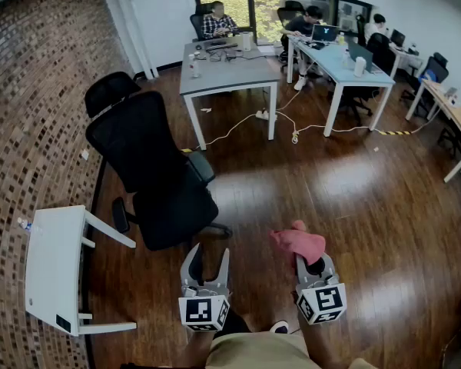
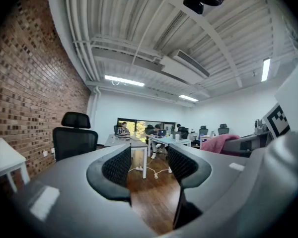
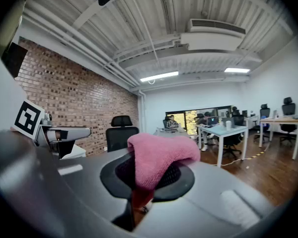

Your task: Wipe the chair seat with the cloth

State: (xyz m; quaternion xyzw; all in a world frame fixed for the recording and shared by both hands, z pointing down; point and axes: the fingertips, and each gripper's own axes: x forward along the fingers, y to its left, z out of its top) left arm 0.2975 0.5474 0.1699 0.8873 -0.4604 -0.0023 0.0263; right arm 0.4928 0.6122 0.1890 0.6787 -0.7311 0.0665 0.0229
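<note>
Seeing the chair seat (image 1: pixel 177 212) only overhead: right gripper (image 1: pixel 313 267) clamps cloth (image 1: pixel 300 242), left gripper (image 1: pixel 206 261) gapes.

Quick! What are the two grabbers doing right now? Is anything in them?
The left gripper is open, with nothing between its jaws.
The right gripper is shut on the pink cloth.

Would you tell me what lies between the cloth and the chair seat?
Bare wooden floor and one chair-base leg, in the head view; the right claw holds the pink cloth clear of the chair seat.
</note>
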